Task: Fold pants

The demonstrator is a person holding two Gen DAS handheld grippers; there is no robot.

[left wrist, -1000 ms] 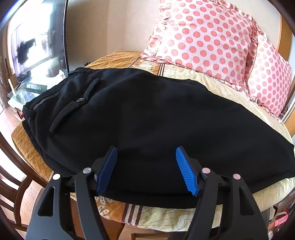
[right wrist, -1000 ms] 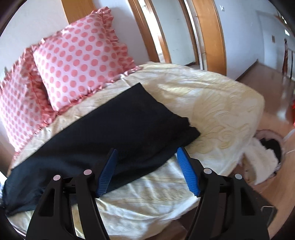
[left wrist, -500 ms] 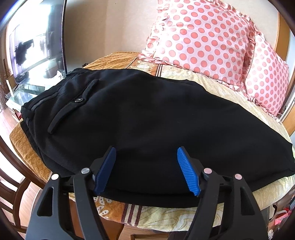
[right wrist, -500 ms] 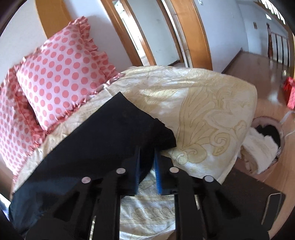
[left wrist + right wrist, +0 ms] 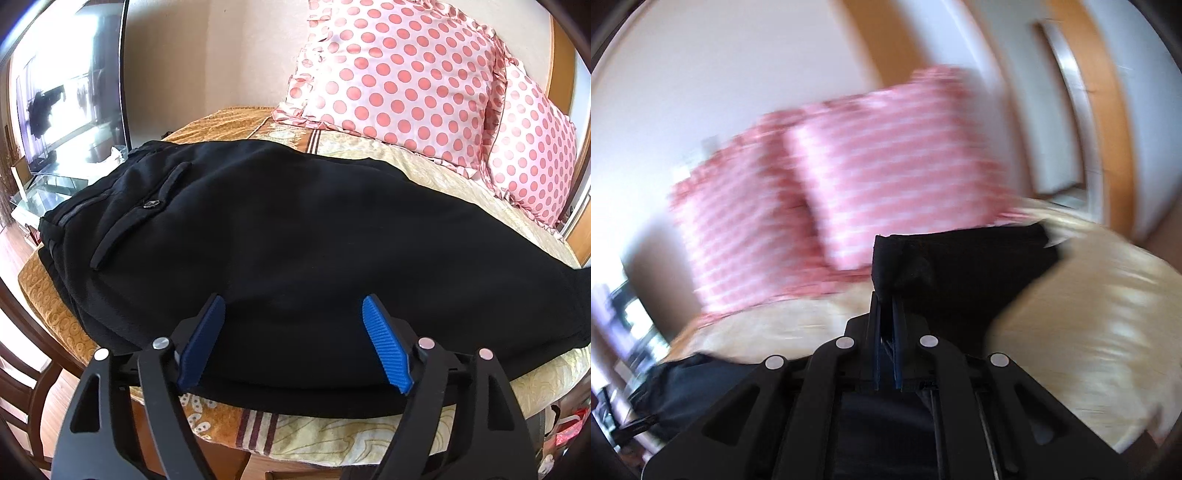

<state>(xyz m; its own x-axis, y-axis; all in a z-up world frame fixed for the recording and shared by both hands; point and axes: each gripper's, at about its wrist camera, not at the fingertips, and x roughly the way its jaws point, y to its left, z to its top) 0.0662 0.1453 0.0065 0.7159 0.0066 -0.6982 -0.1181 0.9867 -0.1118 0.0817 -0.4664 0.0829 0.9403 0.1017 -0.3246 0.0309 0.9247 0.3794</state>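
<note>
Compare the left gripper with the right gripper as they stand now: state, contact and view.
1. The left gripper is open, its blue pads spread wide; the right gripper is shut on the pants.
2. The left gripper holds nothing and points across the flat black pants; the right gripper pinches a lifted hem corner of the pants.
3. The left wrist view is sharp; the right wrist view is motion-blurred.
Both have black frames and blue pads.
</note>
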